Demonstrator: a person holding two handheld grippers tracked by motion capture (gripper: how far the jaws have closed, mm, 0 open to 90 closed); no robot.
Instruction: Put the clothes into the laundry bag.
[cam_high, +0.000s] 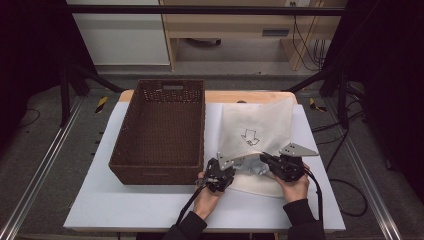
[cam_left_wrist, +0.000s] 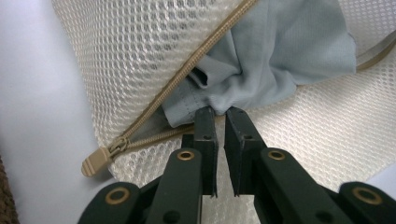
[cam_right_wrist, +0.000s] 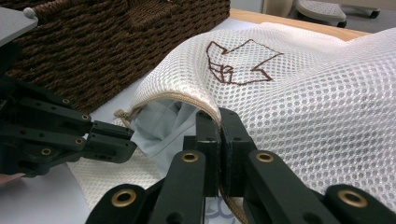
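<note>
A white mesh laundry bag (cam_high: 260, 125) with a brown arrow mark lies on the table, its zip mouth toward me. My right gripper (cam_right_wrist: 218, 116) is shut on the upper zip edge of the mesh bag (cam_right_wrist: 317, 107) and holds the mouth lifted. A grey-blue cloth (cam_left_wrist: 280, 51) sits inside the mouth and spills out a little. My left gripper (cam_left_wrist: 220, 114) pinches the near fold of that cloth at its tips. In the high view the left gripper (cam_high: 231, 165) and right gripper (cam_high: 264, 159) meet at the bag's front edge. The tan zip pull (cam_left_wrist: 95, 161) lies at the mouth's left end.
A dark brown woven basket (cam_high: 150, 172) with nothing in it stands just left of the bag, close to my left hand. The white table board (cam_high: 150, 205) has bare room in front and to the left. Black frame posts stand beyond the table's far corners.
</note>
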